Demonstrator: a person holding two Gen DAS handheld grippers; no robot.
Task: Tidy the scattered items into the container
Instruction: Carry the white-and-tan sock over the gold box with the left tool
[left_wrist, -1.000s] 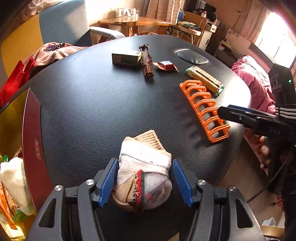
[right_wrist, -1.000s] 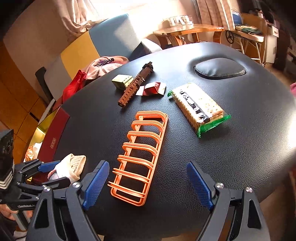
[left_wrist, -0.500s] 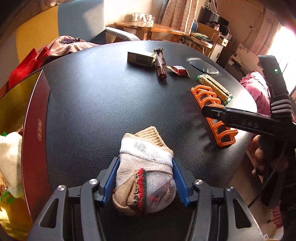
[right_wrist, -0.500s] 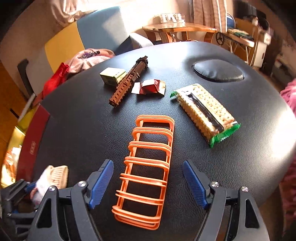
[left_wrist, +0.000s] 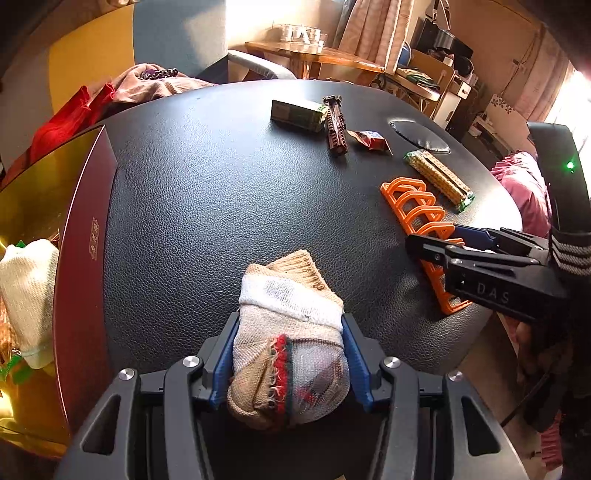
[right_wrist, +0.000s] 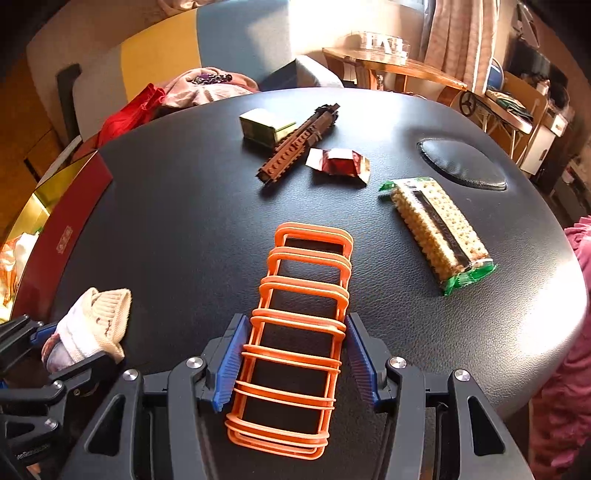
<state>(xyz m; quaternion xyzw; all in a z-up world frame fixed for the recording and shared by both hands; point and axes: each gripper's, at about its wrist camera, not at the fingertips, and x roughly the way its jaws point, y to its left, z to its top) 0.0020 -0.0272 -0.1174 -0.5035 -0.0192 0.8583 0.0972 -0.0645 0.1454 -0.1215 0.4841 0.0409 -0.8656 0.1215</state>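
Observation:
A rolled beige and white sock (left_wrist: 291, 354) lies at the near edge of the black table (left_wrist: 207, 206), and my left gripper (left_wrist: 287, 358) is shut on it, blue pads pressed into both sides. The orange wire rack (right_wrist: 299, 332) lies lengthwise between the fingers of my right gripper (right_wrist: 295, 358). Its jaws are closing, and the pads meet the rack's long sides. The red and gold container (left_wrist: 85, 236) stands open at the table's left edge with a white cloth (left_wrist: 26, 295) inside. From the left wrist view the right gripper (left_wrist: 436, 243) shows over the rack (left_wrist: 417, 210).
Farther back on the table lie a cracker pack (right_wrist: 439, 236), a red wrapper (right_wrist: 340, 164), a brown brick strip (right_wrist: 295, 144) and a small green box (right_wrist: 264, 127). An oval pad (right_wrist: 461, 166) is set into the tabletop. Clothes (right_wrist: 207, 86) sit on a chair behind.
My left jaws closed onto the sock. My right gripper slid left until the rack lay centred between its fingers, and its jaws narrowed onto the rack's sides.

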